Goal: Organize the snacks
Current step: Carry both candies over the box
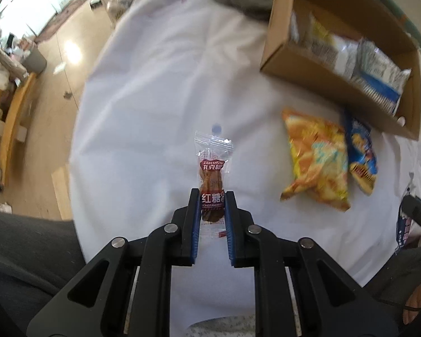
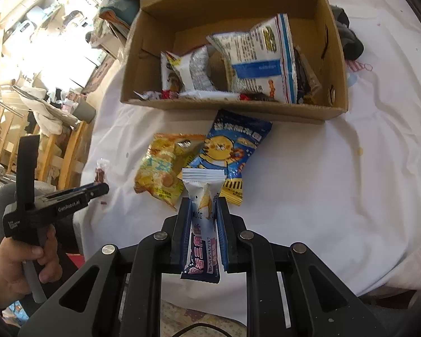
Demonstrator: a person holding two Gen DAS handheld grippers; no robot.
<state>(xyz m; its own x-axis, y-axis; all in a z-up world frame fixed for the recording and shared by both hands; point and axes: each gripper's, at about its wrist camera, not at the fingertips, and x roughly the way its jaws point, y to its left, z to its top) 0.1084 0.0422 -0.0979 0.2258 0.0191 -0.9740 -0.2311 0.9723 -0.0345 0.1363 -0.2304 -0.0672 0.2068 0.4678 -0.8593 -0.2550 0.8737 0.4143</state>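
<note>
Holding a clear brown-sugar snack packet (image 1: pixel 212 179) clamped in my left tool (image 1: pixel 212 200) above the white worktop (image 1: pixel 160 98); right tool (image 2: pixel 202 207) clamps a blue-white packet (image 2: pixel 202 224) near the cardboard box (image 2: pixel 227 106).

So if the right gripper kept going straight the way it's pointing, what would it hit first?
Probably the blue snack bag on the white cloth, just short of the box. The right gripper is shut on a white and blue packet, whose tip would likely touch first. Depth is hard to judge.
</note>
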